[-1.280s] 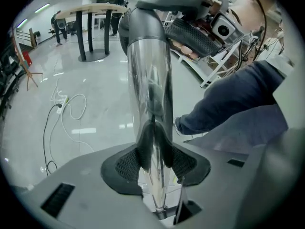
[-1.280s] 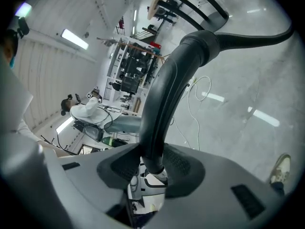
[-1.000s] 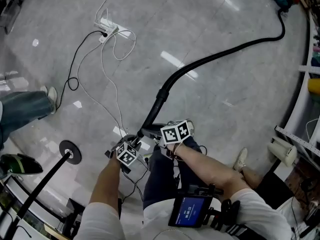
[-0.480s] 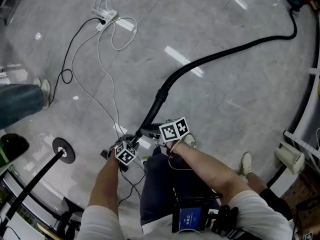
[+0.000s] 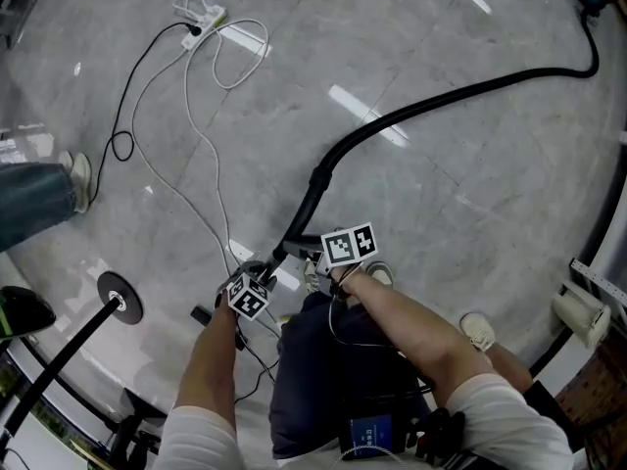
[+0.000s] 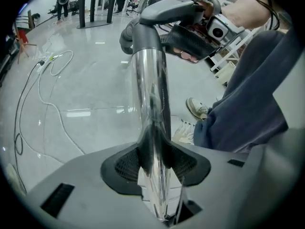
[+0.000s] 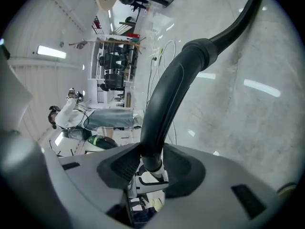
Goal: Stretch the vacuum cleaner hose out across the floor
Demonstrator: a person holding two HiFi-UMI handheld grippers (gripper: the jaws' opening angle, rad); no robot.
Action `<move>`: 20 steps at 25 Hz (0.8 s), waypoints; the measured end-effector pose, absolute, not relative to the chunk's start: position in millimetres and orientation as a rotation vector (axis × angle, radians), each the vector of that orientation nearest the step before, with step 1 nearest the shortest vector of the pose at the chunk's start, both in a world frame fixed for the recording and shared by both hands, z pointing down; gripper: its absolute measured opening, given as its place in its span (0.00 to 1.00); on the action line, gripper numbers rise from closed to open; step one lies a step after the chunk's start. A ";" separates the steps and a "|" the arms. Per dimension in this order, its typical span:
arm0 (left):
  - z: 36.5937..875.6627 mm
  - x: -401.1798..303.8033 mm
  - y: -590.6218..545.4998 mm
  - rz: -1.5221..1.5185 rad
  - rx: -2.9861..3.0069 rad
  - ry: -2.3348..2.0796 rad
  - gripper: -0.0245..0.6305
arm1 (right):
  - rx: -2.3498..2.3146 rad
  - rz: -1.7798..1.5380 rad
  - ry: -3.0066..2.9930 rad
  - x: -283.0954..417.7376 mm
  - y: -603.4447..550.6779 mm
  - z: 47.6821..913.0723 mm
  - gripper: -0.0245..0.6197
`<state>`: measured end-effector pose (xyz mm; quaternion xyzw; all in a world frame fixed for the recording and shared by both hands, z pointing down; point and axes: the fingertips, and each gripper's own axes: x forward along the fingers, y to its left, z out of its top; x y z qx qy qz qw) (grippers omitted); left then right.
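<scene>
Down at 6 o'clock, both jaws hold fast

Low in the head view, just above our knees, we carry the left gripper (image 5: 261, 276) and the right gripper (image 5: 315, 262) close together, the right one toward 3 o'clock of the left. In the left gripper view the jaws stand fairly wide, yet both pads press on a chrome tube (image 6: 151, 104). The tube runs up between them toward 12 o'clock and joins a dark handle (image 6: 162, 13). In the right gripper view the jaws are closed round the lower end of that same handle, one pad against each side. Above them the handle swells into a cuff, and the ribbed hose (image 7: 238, 18) leaves toward 1 o'clock.

Seen from the head camera, the hose climbs from the grippers toward 12 o'clock and bends near the middle of the view. From there it sweeps in one long shallow curve over the pale polished floor (image 5: 460, 223) to 2 o'clock. At the right edge it hooks up toward a teal shape in the top corner; we cannot tell what that is.

At 11 o'clock a power strip (image 5: 201, 15) lies on the floor, with a white cable (image 5: 211, 155) trailing down toward us and a black cable (image 5: 122, 125) beside it. At 9 o'clock we see another person's jeans leg (image 5: 29, 204) and shoe (image 5: 80, 176). At 8 o'clock a dark stand with a round base (image 5: 118, 299) slants to the corner
</scene>
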<state>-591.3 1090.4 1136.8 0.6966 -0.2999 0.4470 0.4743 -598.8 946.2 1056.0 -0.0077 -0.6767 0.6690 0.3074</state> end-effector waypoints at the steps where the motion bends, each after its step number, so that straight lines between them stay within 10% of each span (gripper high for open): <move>1: 1142.4 -590.9 1089.7 1.092 1.699 -0.732 0.28 | -0.010 1.770 -1.788 -598.0 944.6 1063.4 0.27; 20: 1193.7 -602.8 1114.4 1.254 1.636 -0.752 0.32 | 0.006 1.727 -1.792 -604.5 947.2 1124.1 0.38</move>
